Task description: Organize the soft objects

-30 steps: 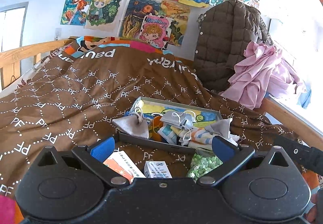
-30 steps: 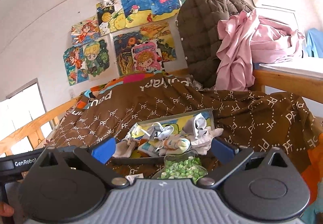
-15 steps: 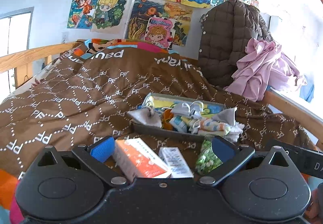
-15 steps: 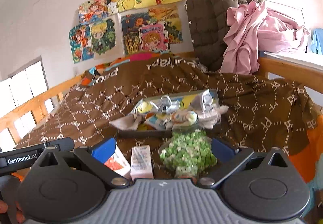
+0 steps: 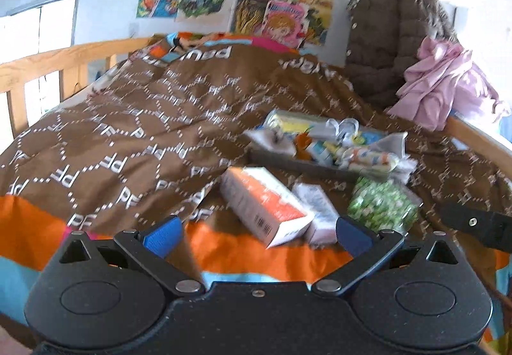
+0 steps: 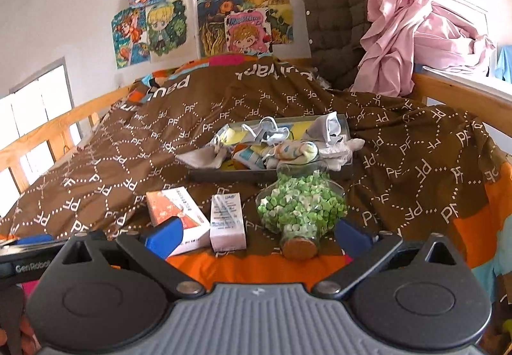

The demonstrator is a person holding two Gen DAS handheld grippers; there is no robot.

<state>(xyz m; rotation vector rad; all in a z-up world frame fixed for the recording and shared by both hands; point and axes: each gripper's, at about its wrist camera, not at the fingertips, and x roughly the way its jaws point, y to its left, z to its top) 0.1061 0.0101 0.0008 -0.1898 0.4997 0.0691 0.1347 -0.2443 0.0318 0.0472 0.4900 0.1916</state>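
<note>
Both wrist views look forward, low over the bed's foot toward the postered wall point(image 6: 204, 9), side by side; both share the tray point(image 5: 288, 163) point(image 6: 224, 176) and boxes nearby.

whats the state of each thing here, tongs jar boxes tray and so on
left tongs: open, holding nothing
right tongs: open, holding nothing
glass jar: lying on its side, corked, full of green and white pieces
orange box: lying flat, closed
white box: lying flat, closed
tray: on the bedspread, heaped with soft items
face mask: draped over the tray's rim
</note>
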